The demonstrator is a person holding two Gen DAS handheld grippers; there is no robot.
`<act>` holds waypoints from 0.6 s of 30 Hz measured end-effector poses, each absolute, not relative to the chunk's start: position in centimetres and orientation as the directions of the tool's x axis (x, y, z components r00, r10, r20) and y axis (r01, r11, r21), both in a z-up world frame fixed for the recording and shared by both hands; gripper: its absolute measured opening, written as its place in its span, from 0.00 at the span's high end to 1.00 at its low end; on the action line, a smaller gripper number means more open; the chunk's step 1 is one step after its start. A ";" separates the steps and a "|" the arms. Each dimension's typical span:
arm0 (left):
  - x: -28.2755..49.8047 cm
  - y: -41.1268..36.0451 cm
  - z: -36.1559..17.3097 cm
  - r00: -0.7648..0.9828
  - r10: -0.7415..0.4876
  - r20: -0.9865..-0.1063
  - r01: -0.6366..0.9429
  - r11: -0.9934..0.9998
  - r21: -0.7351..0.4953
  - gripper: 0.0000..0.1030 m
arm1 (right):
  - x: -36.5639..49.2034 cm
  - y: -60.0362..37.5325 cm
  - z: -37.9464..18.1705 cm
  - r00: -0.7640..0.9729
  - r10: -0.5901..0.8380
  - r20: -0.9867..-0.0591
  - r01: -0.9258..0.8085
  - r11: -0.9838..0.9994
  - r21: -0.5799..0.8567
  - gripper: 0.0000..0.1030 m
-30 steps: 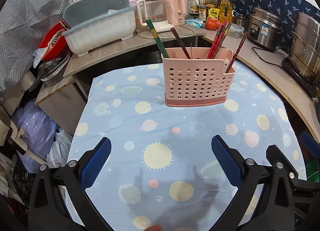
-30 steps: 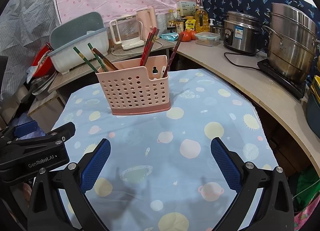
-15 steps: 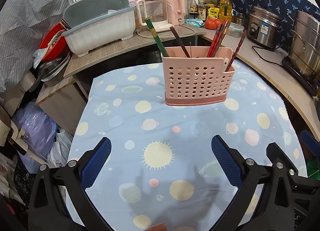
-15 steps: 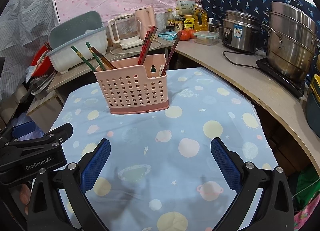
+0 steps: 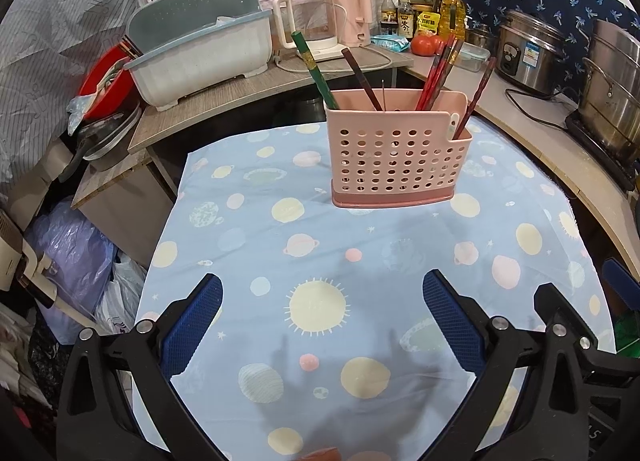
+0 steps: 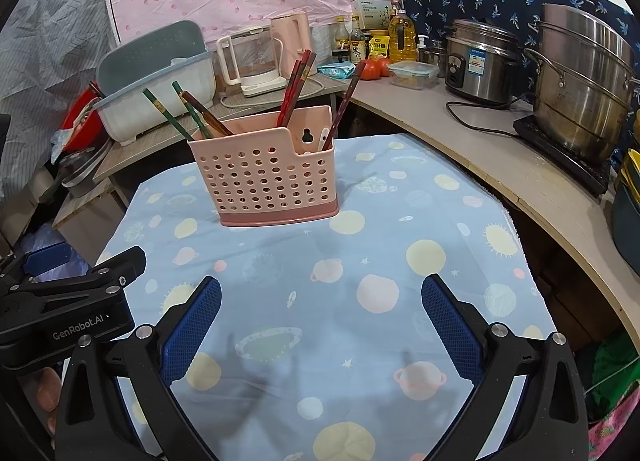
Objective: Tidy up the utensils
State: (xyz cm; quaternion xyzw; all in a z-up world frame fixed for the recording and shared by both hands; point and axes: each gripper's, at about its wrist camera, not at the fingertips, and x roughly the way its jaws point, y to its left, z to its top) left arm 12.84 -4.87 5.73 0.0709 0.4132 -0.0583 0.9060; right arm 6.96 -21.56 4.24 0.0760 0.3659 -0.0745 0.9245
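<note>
A pink perforated utensil basket [image 5: 398, 153] stands upright at the far part of the table with the blue planet-print cloth [image 5: 320, 245]; it also shows in the right wrist view [image 6: 272, 177]. Green chopsticks [image 5: 314, 71], a dark brown one [image 5: 362, 79], red ones [image 5: 438, 71] and a dark red one [image 5: 478, 91] stick up out of it. My left gripper [image 5: 322, 313] is open and empty, over the near part of the cloth. My right gripper [image 6: 320, 313] is open and empty too, beside the left gripper [image 6: 68, 301].
A curved wooden counter [image 6: 500, 157] runs along the right with a rice cooker [image 6: 480, 61] and steel pots [image 6: 584, 77]. A grey dish tub [image 5: 200, 49], kettles [image 5: 312, 29] and bottles stand behind. Bags and clutter [image 5: 76, 253] lie left of the table.
Both grippers have drifted slightly, with the basket shifting a little in view. Both stay open and empty.
</note>
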 end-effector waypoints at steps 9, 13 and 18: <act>13.0 -4.8 5.6 0.648 -0.044 -0.760 0.162 0.984 0.081 0.07 | 7.0 -21.5 4.1 0.719 -0.081 -0.690 0.193 0.977 0.087 0.06; 13.1 -4.7 5.4 0.641 -0.051 -0.766 0.162 0.984 0.070 0.07 | 7.0 -21.5 4.1 0.719 -0.082 -0.690 0.193 0.977 0.085 0.06; 13.0 -4.8 5.3 0.651 -0.039 -0.758 0.158 0.984 0.085 0.07 | 6.9 -21.4 4.0 0.717 -0.081 -0.692 0.193 0.977 0.085 0.06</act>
